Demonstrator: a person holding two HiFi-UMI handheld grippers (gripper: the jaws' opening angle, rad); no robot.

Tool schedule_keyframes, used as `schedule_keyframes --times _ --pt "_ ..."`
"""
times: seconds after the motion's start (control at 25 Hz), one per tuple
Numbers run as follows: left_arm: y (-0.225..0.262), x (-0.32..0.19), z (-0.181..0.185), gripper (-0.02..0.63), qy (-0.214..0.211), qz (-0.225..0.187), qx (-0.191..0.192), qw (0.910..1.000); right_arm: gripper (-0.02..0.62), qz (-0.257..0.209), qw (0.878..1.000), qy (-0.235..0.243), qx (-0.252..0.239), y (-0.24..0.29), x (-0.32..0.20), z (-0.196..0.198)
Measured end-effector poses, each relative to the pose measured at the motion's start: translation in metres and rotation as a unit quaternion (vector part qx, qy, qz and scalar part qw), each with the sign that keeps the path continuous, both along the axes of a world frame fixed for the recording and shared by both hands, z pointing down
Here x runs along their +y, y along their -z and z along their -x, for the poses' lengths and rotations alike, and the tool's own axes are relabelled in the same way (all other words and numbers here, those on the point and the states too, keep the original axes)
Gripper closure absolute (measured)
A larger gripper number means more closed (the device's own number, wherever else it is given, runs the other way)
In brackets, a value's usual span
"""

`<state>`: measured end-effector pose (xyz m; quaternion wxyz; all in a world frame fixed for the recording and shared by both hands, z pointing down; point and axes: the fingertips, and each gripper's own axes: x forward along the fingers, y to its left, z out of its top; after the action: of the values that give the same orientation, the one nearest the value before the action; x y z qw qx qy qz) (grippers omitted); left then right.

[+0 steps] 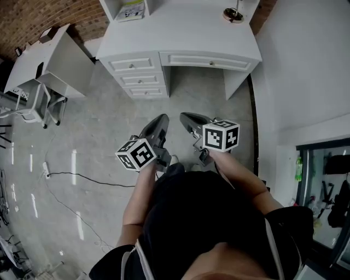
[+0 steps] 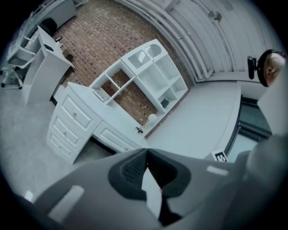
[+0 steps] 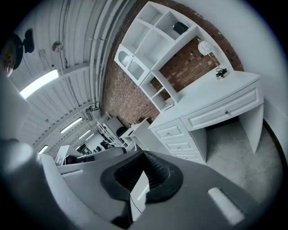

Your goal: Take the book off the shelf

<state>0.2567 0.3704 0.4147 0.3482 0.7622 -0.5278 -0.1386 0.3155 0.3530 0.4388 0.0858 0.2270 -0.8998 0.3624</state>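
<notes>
head view: the person stands on the floor [image 1: 93, 142], well back from the white counter [image 1: 186, 33], with both claws held out level in front of the body. the left claw [image 1: 162, 119] and right claw [image 1: 186, 116] sit side by side, near each other, both pointing at the counter. this looks like a carry pose for walking up, since nothing is within reach. the shelf [image 1: 109, 11] stands on the counter's back left corner, and the book [image 1: 131, 10] lies flat in its bottom compartment, apart from both claws. a lamp [image 1: 233, 15] stands at the back right corner, clear of the way to the shelf. the drawers [image 1: 136, 79] fill the counter's left front, under the shelf. left gripper view: the left claw's [image 2: 146, 150] jaws are pressed together at the tips with nothing between them. beyond them the shelf [image 2: 148, 78] rises against a brick wall [image 2: 103, 36]. a small flat shape at the low left compartment's front [image 2: 97, 94] is probably the book, though it is too small to be sure. right gripper view: the right claw [image 3: 143, 152] is closed and empty too, and aims a little downward at the counter's front. the shelf [image 3: 148, 54] shows far off, with a pale flat thing low in it [image 3: 168, 106], likely the book. the task has not begun, to my eye. the person must come close and open a claw before any grasp.
</notes>
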Motion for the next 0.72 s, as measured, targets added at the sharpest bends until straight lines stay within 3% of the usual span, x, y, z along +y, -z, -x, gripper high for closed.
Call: schedule_keyframes --times 0.36,0.72 --pt "-0.008 -0.004 0.013 0.603 -0.013 0.009 0.008 0.9998 0.597 0.014 1.0 -0.005 0.014 -0.009 -0.005 0.017" --pt "-0.014 -0.015 0.057 0.603 -0.006 0.017 0.021 0.9996 0.597 0.022 0.999 -0.008 0.032 -0.017 -0.019 0.058"
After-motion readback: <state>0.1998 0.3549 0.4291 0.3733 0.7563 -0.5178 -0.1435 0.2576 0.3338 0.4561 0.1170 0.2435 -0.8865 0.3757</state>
